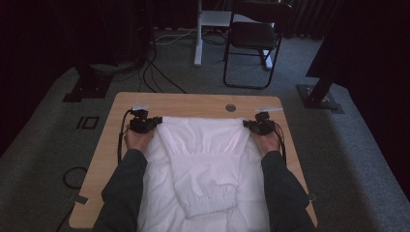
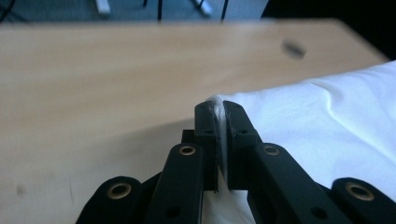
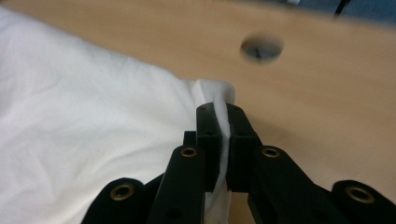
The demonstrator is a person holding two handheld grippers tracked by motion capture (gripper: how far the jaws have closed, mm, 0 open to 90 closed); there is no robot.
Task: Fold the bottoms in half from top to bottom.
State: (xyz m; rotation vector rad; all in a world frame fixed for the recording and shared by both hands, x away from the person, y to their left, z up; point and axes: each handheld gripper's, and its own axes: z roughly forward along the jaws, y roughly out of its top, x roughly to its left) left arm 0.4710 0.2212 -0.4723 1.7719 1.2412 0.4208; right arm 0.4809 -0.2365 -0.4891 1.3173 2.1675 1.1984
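White garment (image 1: 203, 164) lies on the wooden table (image 1: 193, 100), long axis running from its far edge toward me, elastic hem nearest. My left gripper (image 1: 151, 123) and right gripper (image 1: 250, 125) each pinch 1 far corner, jaws nearly closed on cloth.

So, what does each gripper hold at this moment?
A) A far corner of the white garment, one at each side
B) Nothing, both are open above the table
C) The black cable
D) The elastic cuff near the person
A: the left gripper and the right gripper each have their jaws shut on a fold of the white garment, at its two far corners on the wooden table.
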